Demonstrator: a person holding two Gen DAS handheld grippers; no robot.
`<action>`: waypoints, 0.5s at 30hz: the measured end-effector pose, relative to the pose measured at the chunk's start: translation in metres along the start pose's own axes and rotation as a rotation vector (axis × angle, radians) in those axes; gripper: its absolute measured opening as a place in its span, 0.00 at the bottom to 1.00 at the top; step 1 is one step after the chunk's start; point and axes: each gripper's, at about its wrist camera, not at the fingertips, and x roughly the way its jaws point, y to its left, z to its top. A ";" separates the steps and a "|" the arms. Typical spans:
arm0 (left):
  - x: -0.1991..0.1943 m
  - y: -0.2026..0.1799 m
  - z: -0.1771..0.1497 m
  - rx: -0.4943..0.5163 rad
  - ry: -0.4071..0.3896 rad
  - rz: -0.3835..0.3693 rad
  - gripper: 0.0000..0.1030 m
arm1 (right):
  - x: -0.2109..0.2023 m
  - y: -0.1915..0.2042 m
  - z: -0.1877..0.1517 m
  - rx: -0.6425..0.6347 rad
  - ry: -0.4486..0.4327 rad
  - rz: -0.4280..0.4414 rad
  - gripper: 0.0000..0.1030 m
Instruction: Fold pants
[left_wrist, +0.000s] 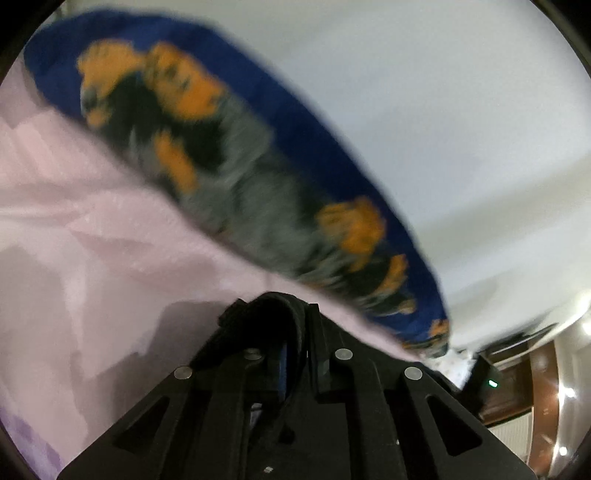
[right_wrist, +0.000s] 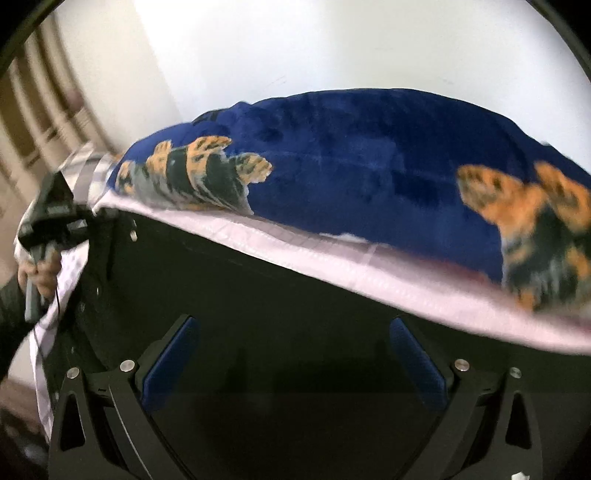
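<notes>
The left claw (left_wrist: 271, 314) is pinched tight on a fold of the black pants (left_wrist: 275, 306). Ahead of it lies pale pink bedsheet (left_wrist: 92, 229), and beyond that a blue blanket (left_wrist: 314, 155) printed with orange and black animals. Only the right wrist view shows the right claw (right_wrist: 295, 354) gaping wide and holding nothing, over the broad dark pants (right_wrist: 258, 295) spread before it, the sheet's edge just past them. At far left a hand (right_wrist: 40, 273) grips the other tool.

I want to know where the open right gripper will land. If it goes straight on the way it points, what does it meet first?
Most likely the black pants spread just ahead of the right gripper, before the pink sheet; depth is unclear.
</notes>
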 end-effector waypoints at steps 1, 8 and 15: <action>-0.007 -0.010 -0.004 0.029 -0.025 -0.016 0.08 | 0.002 -0.006 0.005 -0.027 0.021 0.029 0.98; -0.029 -0.047 -0.023 0.111 -0.091 -0.088 0.08 | 0.027 -0.041 0.031 -0.167 0.199 0.156 0.87; -0.058 -0.051 -0.026 0.139 -0.116 -0.091 0.08 | 0.057 -0.066 0.039 -0.259 0.348 0.224 0.70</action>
